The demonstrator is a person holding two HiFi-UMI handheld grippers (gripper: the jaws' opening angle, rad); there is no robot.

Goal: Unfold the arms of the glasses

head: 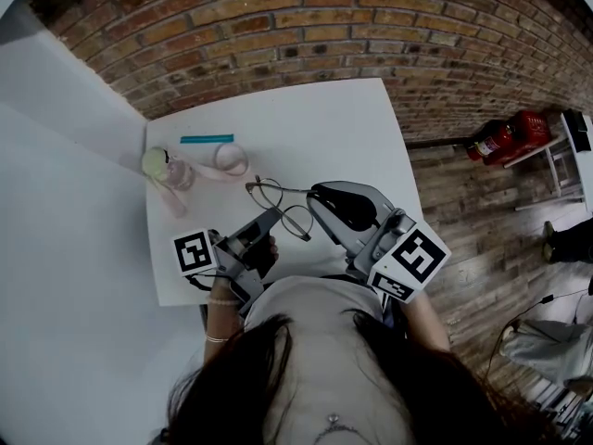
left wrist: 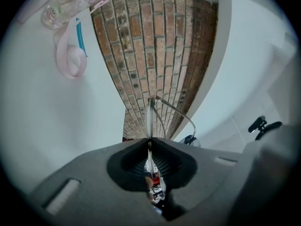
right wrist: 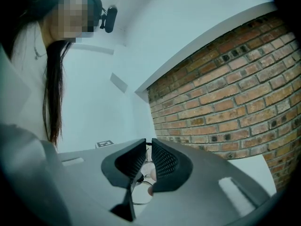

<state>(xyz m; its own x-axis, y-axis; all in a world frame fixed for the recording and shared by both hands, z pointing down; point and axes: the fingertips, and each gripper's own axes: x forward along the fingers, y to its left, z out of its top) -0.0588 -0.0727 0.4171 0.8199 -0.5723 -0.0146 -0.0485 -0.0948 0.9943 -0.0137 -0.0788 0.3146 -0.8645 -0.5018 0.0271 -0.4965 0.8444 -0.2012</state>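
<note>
The left gripper (head: 275, 217) clamped the glasses (head: 297, 222) by a lens rim, the right gripper (head: 314, 196) pinched one arm. The clear green-capped bottle (head: 170, 170) lay on the white table (head: 324, 123) — contents unclear.

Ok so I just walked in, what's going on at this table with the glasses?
A person holds a pair of wire-rimmed glasses up above the white table, with a handheld gripper in each hand. The left gripper is clamped on the frame at a lens. The right gripper seems pinched on the end of one arm, which reaches out sideways from the frame. A clear bottle and a teal stick sit farther back.
</note>
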